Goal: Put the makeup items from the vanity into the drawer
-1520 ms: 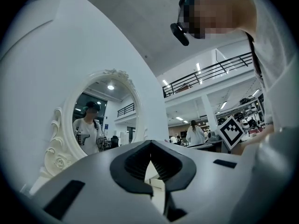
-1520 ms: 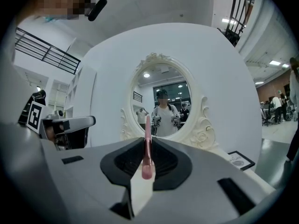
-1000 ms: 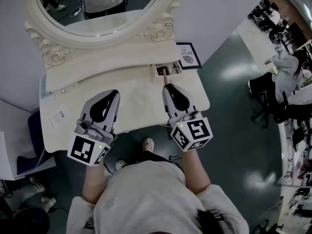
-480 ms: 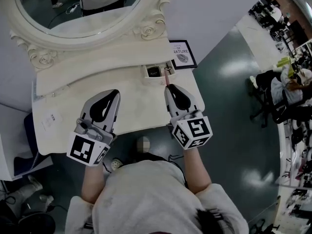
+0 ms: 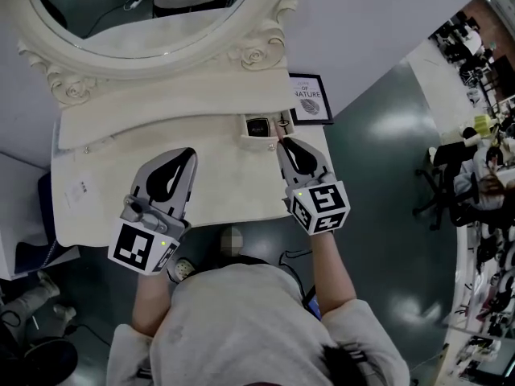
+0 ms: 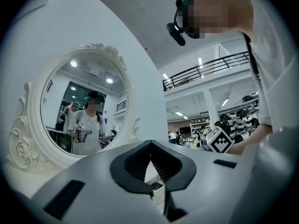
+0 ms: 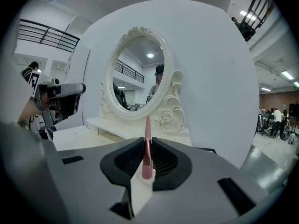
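Observation:
The cream vanity top has a small open drawer at its back right, with a dark compact lying in it. My right gripper is shut on a thin pink makeup stick, whose far end points at the drawer's right end. In the right gripper view the pink stick stands upright between the closed jaws of the right gripper. My left gripper hovers over the vanity's middle left, shut with nothing in it. In its own view the left gripper faces the mirror.
A large oval mirror in a carved frame stands at the back of the vanity. A framed sign leans on the wall to the right of the drawer. A white card lies at the vanity's left. The floor drops away past the vanity's right edge.
The head camera has shifted a little. The right gripper with the pink stick has drifted from over the drawer's middle toward its right end. The left gripper has stayed in place.

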Available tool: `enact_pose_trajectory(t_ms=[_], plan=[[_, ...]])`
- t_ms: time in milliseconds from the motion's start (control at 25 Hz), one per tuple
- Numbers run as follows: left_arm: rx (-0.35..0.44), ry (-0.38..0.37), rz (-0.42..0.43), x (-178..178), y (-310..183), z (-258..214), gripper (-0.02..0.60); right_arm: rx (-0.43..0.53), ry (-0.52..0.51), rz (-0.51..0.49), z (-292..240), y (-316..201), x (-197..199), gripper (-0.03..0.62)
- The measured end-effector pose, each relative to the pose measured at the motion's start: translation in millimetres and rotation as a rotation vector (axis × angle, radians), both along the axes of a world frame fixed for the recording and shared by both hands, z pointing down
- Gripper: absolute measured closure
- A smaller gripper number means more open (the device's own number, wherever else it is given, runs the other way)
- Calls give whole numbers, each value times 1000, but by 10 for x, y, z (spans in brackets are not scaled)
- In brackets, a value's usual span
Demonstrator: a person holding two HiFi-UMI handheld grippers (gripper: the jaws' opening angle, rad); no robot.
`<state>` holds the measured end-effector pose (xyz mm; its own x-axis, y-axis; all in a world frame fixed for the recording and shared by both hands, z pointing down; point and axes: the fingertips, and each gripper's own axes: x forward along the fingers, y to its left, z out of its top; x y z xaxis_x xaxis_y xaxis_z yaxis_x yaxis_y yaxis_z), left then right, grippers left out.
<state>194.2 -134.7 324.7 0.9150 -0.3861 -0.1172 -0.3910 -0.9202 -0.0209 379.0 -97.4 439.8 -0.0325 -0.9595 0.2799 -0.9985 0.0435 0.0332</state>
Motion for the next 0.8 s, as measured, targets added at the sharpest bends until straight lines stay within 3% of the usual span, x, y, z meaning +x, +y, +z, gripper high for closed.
enact_pose_trajectory(t_ms=[800], plan=[[-23, -51, -199, -155, -377, 119, 567, -423, 415, -366, 982, -673, 311, 539]])
